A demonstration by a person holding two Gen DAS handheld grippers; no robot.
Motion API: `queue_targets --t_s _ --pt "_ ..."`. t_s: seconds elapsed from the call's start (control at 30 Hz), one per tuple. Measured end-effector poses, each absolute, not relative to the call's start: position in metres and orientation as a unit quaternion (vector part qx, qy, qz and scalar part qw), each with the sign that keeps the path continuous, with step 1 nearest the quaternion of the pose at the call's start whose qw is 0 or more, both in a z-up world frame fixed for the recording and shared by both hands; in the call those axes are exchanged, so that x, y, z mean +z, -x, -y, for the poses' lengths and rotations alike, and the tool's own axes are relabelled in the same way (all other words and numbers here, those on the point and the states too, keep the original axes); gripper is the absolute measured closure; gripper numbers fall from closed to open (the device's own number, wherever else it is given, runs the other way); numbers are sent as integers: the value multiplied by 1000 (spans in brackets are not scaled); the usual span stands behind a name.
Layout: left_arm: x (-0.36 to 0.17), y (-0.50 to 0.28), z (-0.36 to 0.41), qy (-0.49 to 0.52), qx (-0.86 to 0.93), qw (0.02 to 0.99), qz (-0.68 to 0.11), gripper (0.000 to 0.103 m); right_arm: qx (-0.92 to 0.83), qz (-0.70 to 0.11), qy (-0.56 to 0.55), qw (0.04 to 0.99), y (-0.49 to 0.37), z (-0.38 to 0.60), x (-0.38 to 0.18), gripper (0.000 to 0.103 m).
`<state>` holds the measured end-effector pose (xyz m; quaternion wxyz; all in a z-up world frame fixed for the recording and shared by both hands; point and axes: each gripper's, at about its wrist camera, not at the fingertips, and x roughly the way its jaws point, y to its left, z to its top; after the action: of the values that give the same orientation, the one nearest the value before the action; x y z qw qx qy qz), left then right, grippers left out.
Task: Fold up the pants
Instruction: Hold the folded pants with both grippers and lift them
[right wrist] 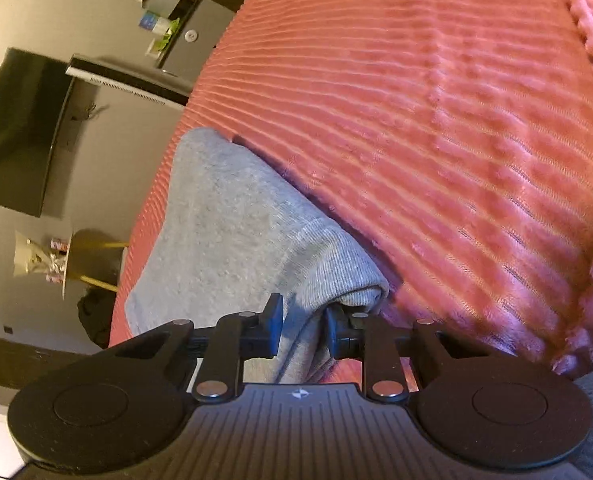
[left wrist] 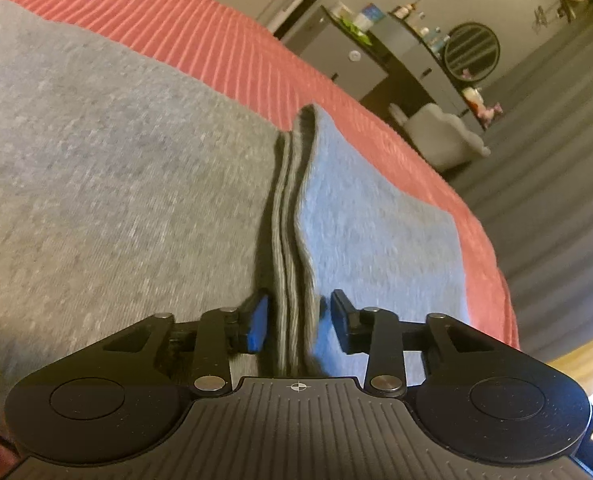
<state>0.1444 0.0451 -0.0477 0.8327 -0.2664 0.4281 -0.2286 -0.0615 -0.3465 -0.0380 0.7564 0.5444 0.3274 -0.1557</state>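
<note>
Grey pants (left wrist: 96, 168) lie on a pink ribbed bedspread (left wrist: 200, 36). In the left wrist view my left gripper (left wrist: 298, 324) is closed around the stacked edges of several grey fabric layers (left wrist: 292, 240) that stand up between its fingers. In the right wrist view my right gripper (right wrist: 304, 330) is closed on a folded ribbed edge of the pants (right wrist: 232, 216), which hang over the bed's left edge. The pink bedspread (right wrist: 436, 112) fills the right side of that view.
Beyond the bed edge the left wrist view shows a dark dresser (left wrist: 408, 64) with bottles, a round mirror (left wrist: 472, 50) and a grey chair (left wrist: 444, 136). The right wrist view shows a wall TV (right wrist: 20, 128) and a small round table (right wrist: 84, 264).
</note>
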Motion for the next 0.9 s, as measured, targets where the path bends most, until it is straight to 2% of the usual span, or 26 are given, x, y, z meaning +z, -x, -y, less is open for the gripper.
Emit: queue_targets --t_s 0.07,0.1,0.17,0.27,0.33,0.53,0.7,0.9 --pt "-49 -146 -43 275 -227 833 -423 59 -156 -323 -551 753 61 348 -41 79" --pt "-49 -148 -42 279 -226 833 -420 58 -154 -320 -557 751 62 350 -42 74" --pt "-51 -150 -40 293 -222 831 -419 59 -152 -311 -571 745 60 352 -46 72" --pt "-53 -153 -36 277 -213 839 -416 83 -151 -307 -575 743 58 352 -50 72" --pt "-53 -156 -37 277 -218 838 -416 88 -151 -313 -554 756 53 345 -45 73" --pt "-36 -156 -47 286 -225 839 -404 90 -157 -364 -443 804 37 318 -26 75" --pt "-7 -143 -65 256 -225 866 -365 90 -141 -377 -416 815 38 305 -18 74" --pt "-3 -150 -105 260 -162 859 -410 89 -103 -390 -364 839 35 287 -6 68"
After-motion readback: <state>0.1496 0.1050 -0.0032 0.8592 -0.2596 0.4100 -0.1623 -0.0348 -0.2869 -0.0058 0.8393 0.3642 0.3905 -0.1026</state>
